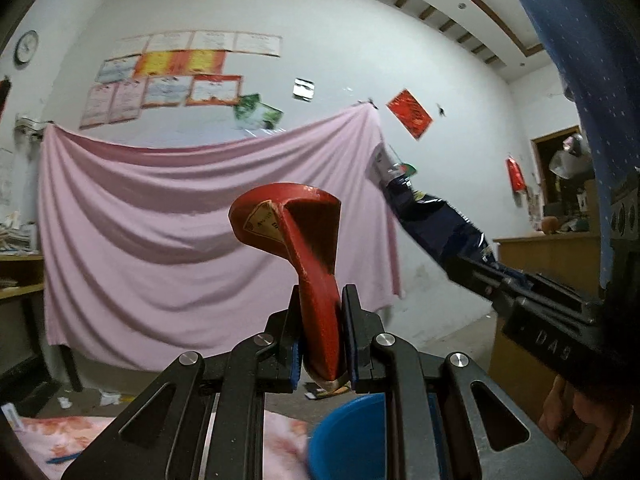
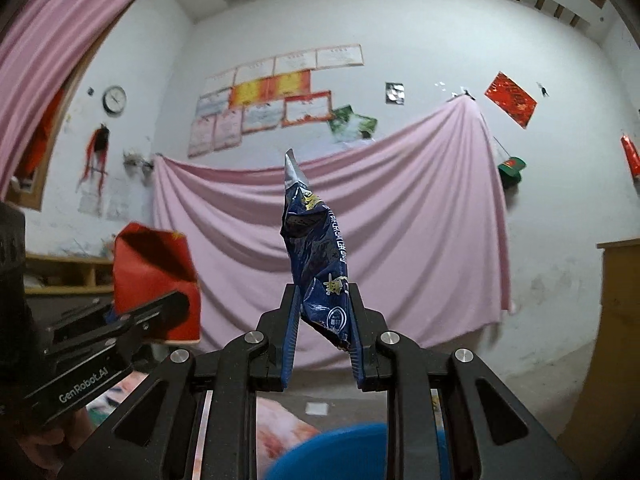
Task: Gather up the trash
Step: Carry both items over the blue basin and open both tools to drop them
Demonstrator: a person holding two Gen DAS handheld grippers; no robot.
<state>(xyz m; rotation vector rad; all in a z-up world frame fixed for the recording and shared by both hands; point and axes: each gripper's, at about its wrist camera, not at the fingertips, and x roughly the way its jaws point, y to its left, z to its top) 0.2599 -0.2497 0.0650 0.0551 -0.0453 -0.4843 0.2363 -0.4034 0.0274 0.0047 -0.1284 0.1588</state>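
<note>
Red carton point(image 1: 296, 240) clamped in my left gripper point(image 1: 322, 336), blue wrapper point(image 2: 316, 256) pinched in my right gripper point(image 2: 323, 336); its slick foil could slip before the blue bin point(image 2: 340, 452).

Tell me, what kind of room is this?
Probably a room in someone's home, used for living and storage. A wall clock and paper certificates hang on the white wall, and a pink sheet is draped below them.

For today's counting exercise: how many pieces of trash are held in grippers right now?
2. A red carton is clamped in the left gripper; a crumpled blue snack wrapper is clamped in the right gripper. More scraps may lie on the floor, too small to judge.
</note>
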